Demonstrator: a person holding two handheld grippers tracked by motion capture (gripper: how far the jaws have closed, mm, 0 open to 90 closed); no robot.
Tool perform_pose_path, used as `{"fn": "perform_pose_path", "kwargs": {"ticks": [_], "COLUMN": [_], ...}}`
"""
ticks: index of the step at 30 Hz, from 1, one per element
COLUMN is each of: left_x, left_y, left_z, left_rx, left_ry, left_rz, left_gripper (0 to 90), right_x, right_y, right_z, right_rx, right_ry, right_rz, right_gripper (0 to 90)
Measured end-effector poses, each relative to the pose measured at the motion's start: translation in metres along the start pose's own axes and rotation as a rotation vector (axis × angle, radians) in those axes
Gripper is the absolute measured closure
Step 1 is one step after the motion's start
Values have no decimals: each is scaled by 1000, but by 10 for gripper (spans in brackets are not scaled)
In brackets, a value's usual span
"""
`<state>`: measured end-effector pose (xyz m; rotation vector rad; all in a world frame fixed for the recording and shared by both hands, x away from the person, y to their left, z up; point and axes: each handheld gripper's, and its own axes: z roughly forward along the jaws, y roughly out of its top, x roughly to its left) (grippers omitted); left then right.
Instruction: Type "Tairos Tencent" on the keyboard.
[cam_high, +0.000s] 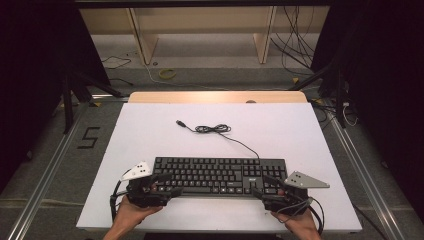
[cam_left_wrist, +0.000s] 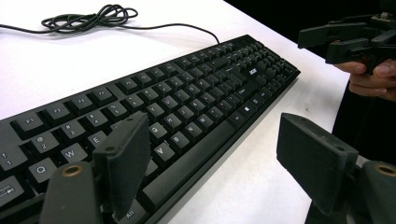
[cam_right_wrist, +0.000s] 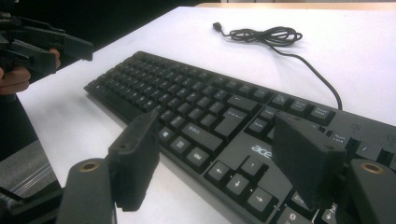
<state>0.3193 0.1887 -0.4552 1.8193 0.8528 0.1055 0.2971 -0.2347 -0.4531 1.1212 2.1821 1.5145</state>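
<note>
A black keyboard (cam_high: 220, 175) lies across the near part of the white table top (cam_high: 150, 130). Its cable (cam_high: 212, 129) is coiled behind it and ends in a loose USB plug (cam_high: 180, 122). My left gripper (cam_high: 169, 185) is at the keyboard's (cam_left_wrist: 196, 102) near left corner. It (cam_left_wrist: 215, 140) is open, with one jaw over the keys and the other over the table in front. At the near right corner my right gripper (cam_high: 262, 186) is also open (cam_right_wrist: 219, 140); its jaws straddle the front edge of the keyboard (cam_right_wrist: 201, 112) by the arrow keys. Neither presses on anything.
Each gripper view shows the other gripper farther off: the right gripper (cam_left_wrist: 350, 42) and the left gripper (cam_right_wrist: 42, 44). The table's front edge runs just under my hands. Behind the table are a wooden strip (cam_high: 215, 96), floor cables (cam_high: 300, 45) and stand legs (cam_high: 70, 95).
</note>
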Motion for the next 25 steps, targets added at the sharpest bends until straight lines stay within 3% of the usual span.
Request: {"fn": "perform_pose_path", "kwargs": {"ticks": [25], "left_x": [4], "left_y": [-1], "left_z": [0], "left_rx": [3], "left_ry": [18], "left_rz": [1], "left_gripper": [254], "right_x": [1], "right_y": [-2], "right_z": [2], "right_rx": [12], "right_ry": [-1], "right_rz": [-6], "right_gripper": [318]}}
